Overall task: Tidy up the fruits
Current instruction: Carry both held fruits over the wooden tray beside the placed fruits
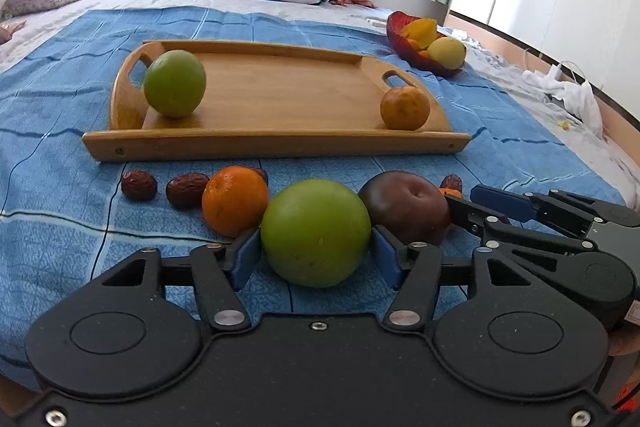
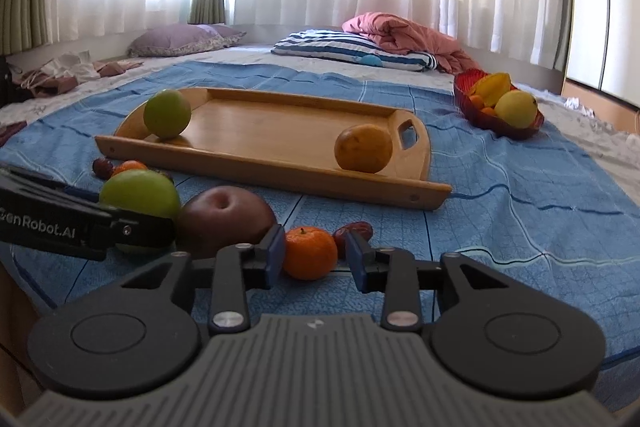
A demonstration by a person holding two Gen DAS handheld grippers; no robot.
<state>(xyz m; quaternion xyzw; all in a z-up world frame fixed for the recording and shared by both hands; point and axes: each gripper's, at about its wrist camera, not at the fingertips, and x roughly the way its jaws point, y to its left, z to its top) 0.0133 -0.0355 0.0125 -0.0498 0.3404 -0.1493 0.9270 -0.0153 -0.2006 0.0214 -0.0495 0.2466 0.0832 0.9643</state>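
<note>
Your left gripper (image 1: 316,251) clamps the green apple (image 1: 315,231). Your right gripper (image 2: 315,255) straddles the small orange (image 2: 310,251) on the bed; contact looks partial.

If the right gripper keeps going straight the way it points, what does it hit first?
Most likely the small orange mandarin, which sits between the right gripper fingers already. Just behind it lies a red date, then blue bedspread. Depth is hard to judge here.

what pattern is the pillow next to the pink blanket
Navy and white stripes on the pillow, lying beside the pink blanket; clearest in the right wrist view.
</note>
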